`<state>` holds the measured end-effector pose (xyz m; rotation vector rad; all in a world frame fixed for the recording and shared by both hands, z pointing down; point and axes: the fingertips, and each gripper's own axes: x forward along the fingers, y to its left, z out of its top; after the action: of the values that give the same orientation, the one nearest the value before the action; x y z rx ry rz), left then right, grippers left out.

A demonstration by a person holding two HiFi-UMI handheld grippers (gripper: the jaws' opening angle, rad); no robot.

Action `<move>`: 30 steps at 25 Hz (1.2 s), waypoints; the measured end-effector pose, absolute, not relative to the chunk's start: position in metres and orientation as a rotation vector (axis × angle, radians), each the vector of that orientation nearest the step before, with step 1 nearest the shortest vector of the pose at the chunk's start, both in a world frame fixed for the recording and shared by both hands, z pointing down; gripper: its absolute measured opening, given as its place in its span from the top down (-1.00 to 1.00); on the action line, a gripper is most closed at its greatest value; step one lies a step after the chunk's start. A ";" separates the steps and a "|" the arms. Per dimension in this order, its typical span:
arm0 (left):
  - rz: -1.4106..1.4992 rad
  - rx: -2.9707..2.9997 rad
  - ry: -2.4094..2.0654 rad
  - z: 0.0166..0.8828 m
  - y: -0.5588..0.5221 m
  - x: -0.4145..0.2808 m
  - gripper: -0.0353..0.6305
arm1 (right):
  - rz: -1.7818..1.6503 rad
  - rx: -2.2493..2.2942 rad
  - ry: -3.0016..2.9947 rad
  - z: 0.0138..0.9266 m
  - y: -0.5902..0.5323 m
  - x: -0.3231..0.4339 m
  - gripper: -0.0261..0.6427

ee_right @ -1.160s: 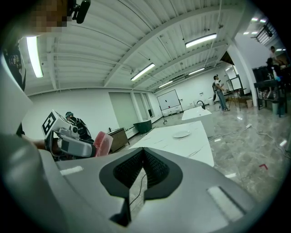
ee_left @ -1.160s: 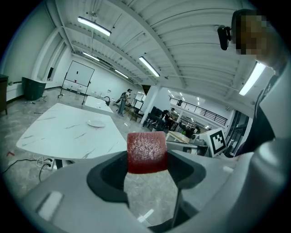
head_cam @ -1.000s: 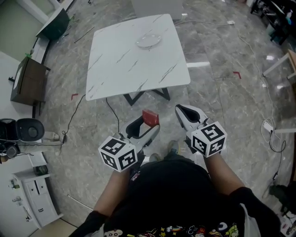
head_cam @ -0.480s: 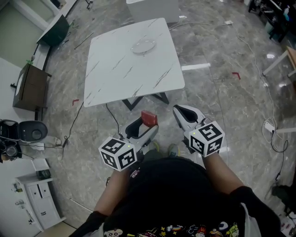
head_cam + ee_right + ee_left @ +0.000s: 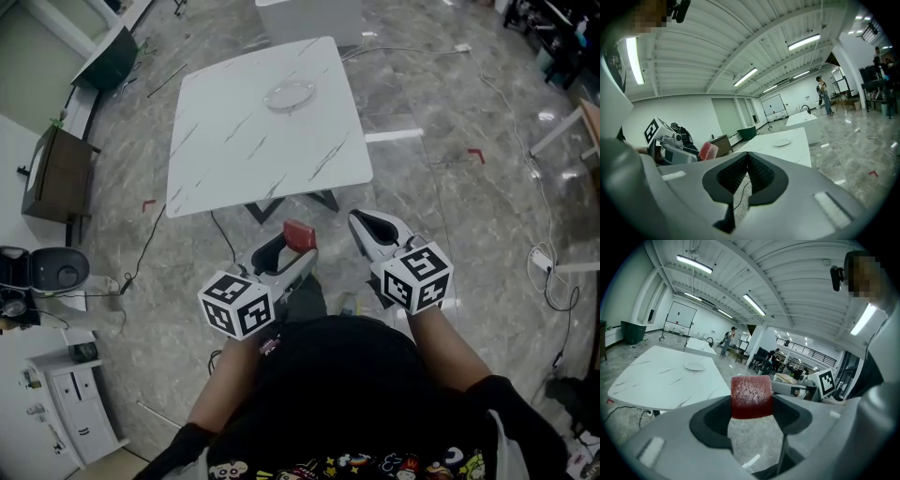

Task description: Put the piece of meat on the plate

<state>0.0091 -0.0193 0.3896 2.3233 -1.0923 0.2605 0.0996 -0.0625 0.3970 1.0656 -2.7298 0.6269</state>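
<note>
Meat [image 5: 301,234], a red block, is pinched at the tips of my left gripper [image 5: 289,251], lower centre, over the floor; its lower edge is hidden behind the jaws. Plate [image 5: 289,94] lies on the white table [image 5: 225,159], upper centre, well apart. Right gripper [image 5: 364,223] is pressed together and holds nothing.

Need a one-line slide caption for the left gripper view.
Left gripper clamps a red piece of meat, with the white table and its plate ahead.
</note>
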 end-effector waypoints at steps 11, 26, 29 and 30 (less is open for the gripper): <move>0.256 2.325 -1.051 0.396 -0.067 -0.022 -0.26 | 0.642 1.069 -2.680 0.404 -0.102 0.064 0.85; 0.327 2.372 -0.980 0.407 -0.161 -0.097 -0.26 | 0.684 1.135 -2.587 0.412 -0.183 -0.011 0.85; 0.323 2.370 -0.956 0.409 -0.176 -0.110 -0.26 | 0.692 1.142 -2.565 0.416 -0.193 -0.024 0.85; 0.319 2.369 -0.947 0.409 -0.181 -0.114 -0.26 | 0.697 1.144 -2.557 0.418 -0.196 -0.027 0.85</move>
<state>-0.1137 -0.1807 0.4091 2.3690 -0.9469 0.3191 -0.0275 -0.1960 0.4177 1.1435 -2.5575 0.6966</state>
